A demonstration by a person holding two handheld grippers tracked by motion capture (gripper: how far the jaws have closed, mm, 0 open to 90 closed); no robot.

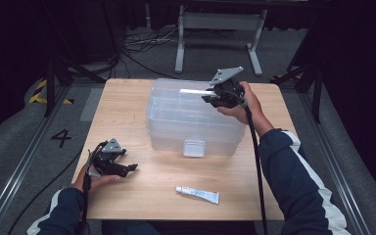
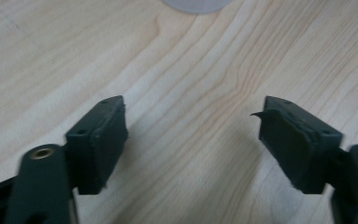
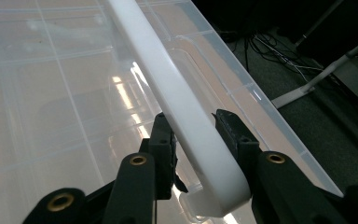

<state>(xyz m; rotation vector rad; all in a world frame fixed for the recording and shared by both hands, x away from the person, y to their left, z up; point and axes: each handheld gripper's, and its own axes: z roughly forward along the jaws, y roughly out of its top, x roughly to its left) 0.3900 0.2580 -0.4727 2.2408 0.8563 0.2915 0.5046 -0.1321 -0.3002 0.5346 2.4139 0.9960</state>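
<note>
A clear plastic storage box (image 1: pixel 176 122) with a compartmented lid stands at the middle of the wooden table (image 1: pixel 127 98). Its white carry handle (image 1: pixel 196 91) runs across the lid. My right gripper (image 1: pixel 211 99) sits at the handle's right end, and in the right gripper view the handle (image 3: pixel 168 79) passes between the jaws of my right gripper (image 3: pixel 193 135), with both pads against it. My left gripper (image 1: pixel 129 169) rests low over bare wood at the front left. Its jaws (image 2: pixel 193 140) stand apart with nothing between them.
A small white tube (image 1: pixel 198 194) lies near the table's front edge, right of centre. The box has a clear latch (image 1: pixel 194 148) on its front face. Cables and metal stand legs (image 1: pixel 181 44) lie on the floor beyond the table.
</note>
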